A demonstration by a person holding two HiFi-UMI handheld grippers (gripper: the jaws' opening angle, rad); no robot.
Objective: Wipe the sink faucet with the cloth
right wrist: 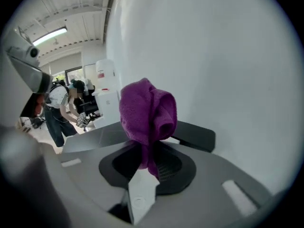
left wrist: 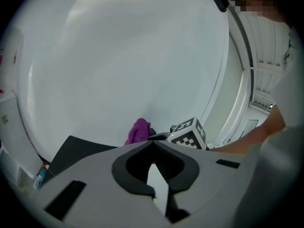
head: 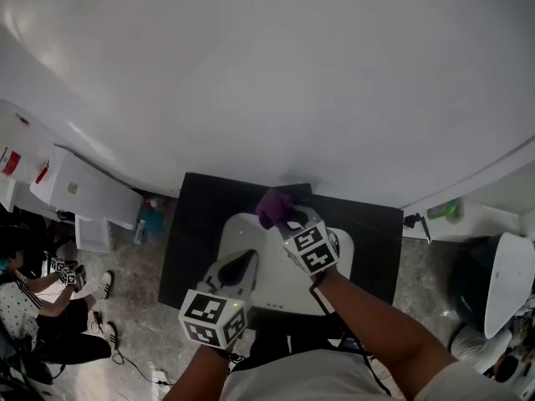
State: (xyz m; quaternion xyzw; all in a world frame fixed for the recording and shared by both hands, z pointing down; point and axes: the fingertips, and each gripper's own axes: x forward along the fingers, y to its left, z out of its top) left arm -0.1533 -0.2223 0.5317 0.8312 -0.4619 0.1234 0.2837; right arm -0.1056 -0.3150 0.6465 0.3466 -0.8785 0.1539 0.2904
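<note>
cloth (right wrist: 147, 113): one, purple, fuzzy terry, bunched into a rounded wad, frame centre against the smooth white wall (right wrist: 228, 56) | right gripper (right wrist: 148, 152): jaws pinched on the cloth's lower tail | left gripper (left wrist: 153, 144): lower centre, jaws together, nothing between | table (head: 188, 232): one, matt black, rectangular

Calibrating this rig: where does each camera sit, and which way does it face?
Head view: on the person's head, looking steeply down at the white sink; both forearms, left gripper and right gripper show.
Left gripper view: on the left gripper, facing the white wall along its shut, empty jaws; the right forearm shows.
Right gripper view: on the right gripper, facing the wall; jaws clamp the purple cloth.
Shared: all three show the cloth.
</note>
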